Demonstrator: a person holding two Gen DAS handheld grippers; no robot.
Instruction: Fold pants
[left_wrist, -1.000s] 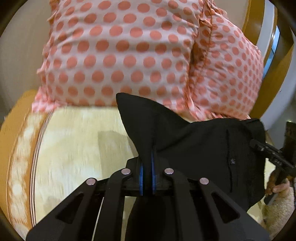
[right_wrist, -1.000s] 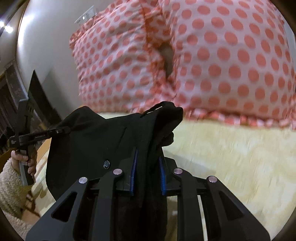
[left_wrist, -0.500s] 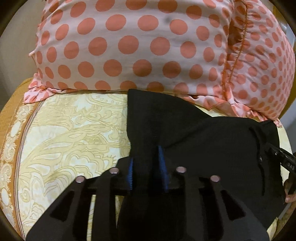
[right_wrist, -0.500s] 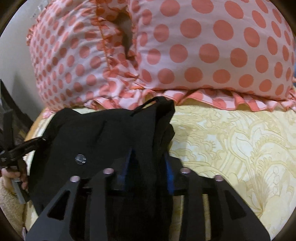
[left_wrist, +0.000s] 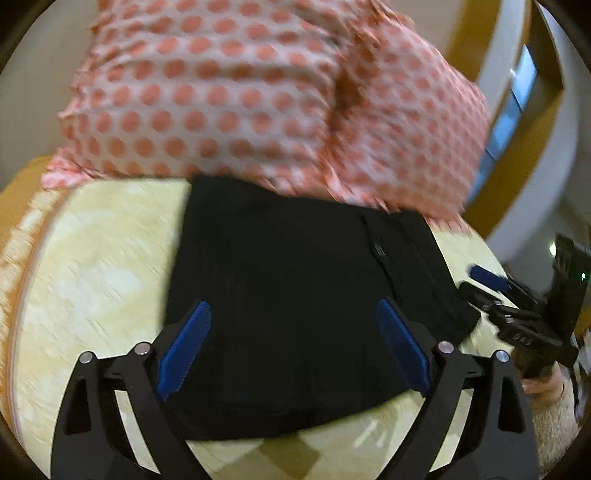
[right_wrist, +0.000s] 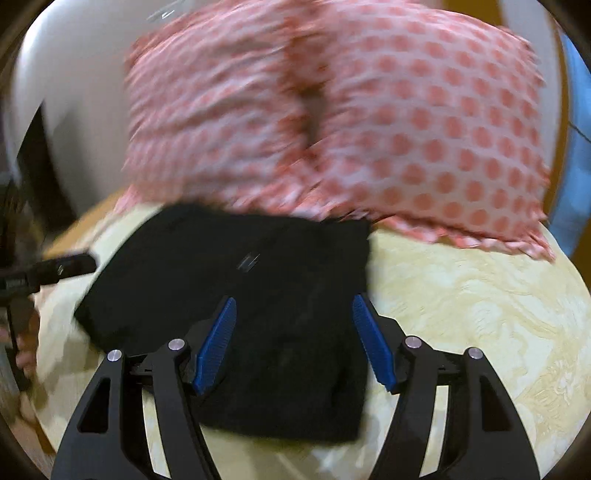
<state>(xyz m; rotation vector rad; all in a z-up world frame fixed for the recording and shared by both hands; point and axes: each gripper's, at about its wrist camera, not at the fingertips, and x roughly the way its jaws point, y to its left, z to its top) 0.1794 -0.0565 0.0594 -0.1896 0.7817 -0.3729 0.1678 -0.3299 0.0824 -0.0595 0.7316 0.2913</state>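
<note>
The black pants lie folded in a flat rectangle on the yellow patterned bedspread, their far edge against the pillows. My left gripper is open, its blue pads spread wide above the pants' near half, holding nothing. In the right wrist view the pants lie the same way, and my right gripper is open above them and empty. The right gripper also shows at the right edge of the left wrist view. The left gripper's fingertip shows at the left edge of the right wrist view.
Two pink pillows with coral polka dots stand just behind the pants, also in the right wrist view. An orange border of the bedspread runs along the left. A white wall is behind the bed.
Both grippers have opened and let go of the pants, which now lie flat on the bed. Both grippers have pulled back and up a little.
</note>
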